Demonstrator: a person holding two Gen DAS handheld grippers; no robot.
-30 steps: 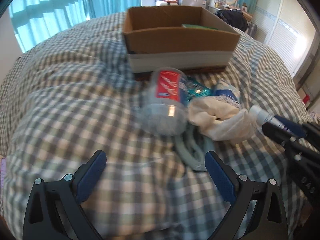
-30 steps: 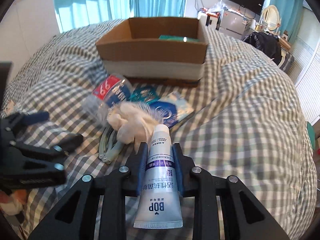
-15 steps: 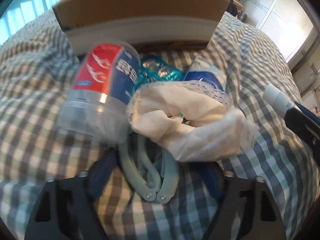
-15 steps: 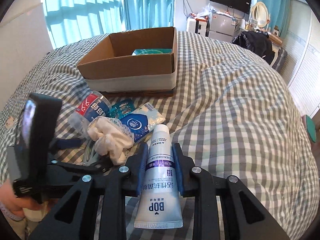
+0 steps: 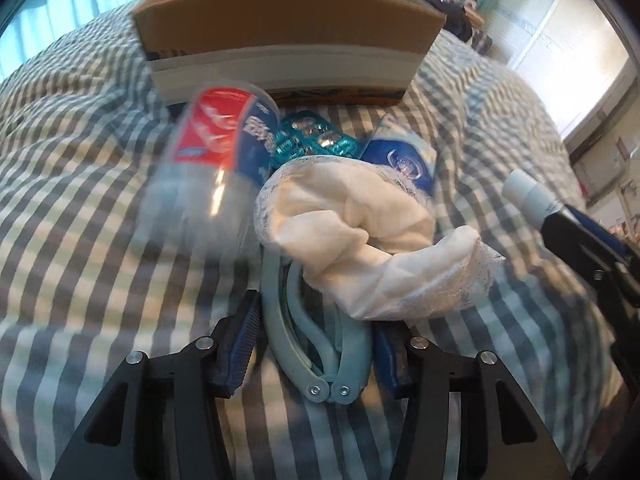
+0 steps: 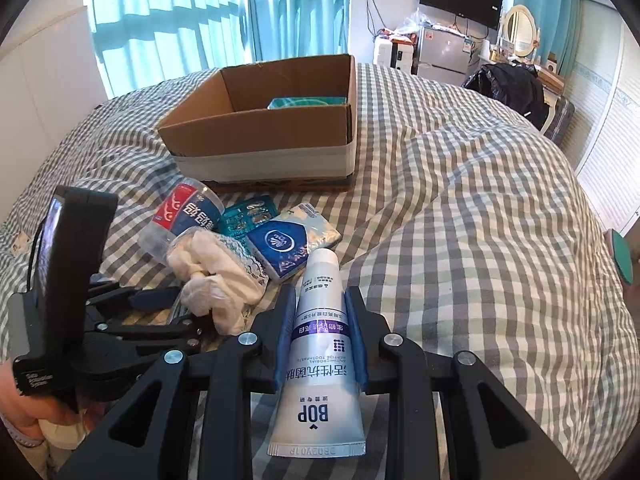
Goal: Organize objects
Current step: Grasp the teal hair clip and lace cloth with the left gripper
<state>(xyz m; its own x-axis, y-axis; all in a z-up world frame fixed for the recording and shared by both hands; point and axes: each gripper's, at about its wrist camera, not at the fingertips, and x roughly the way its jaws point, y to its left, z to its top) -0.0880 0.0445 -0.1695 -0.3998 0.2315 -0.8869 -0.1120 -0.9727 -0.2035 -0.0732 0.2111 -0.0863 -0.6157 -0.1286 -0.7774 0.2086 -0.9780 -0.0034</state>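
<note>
My left gripper is closed around a pale blue folding hanger lying on the checked bed cover, its pads touching both sides. A white cloth lies over the hanger's far end. An empty plastic bottle with a red and blue label lies to the left. A teal blister pack and a blue tissue pack lie behind the cloth. My right gripper is shut on a white BOP toothpaste tube, held above the bed to the right of the pile. A cardboard box stands behind.
The box holds a teal item. The checked bed cover bulges at the right. Curtains, a TV and a fridge stand at the back of the room. The left gripper's body shows at the left of the right wrist view.
My left gripper moved forward to the pile and narrowed from wide open onto the blue hanger. My right gripper kept the toothpaste tube and rose, drawing back a little.
</note>
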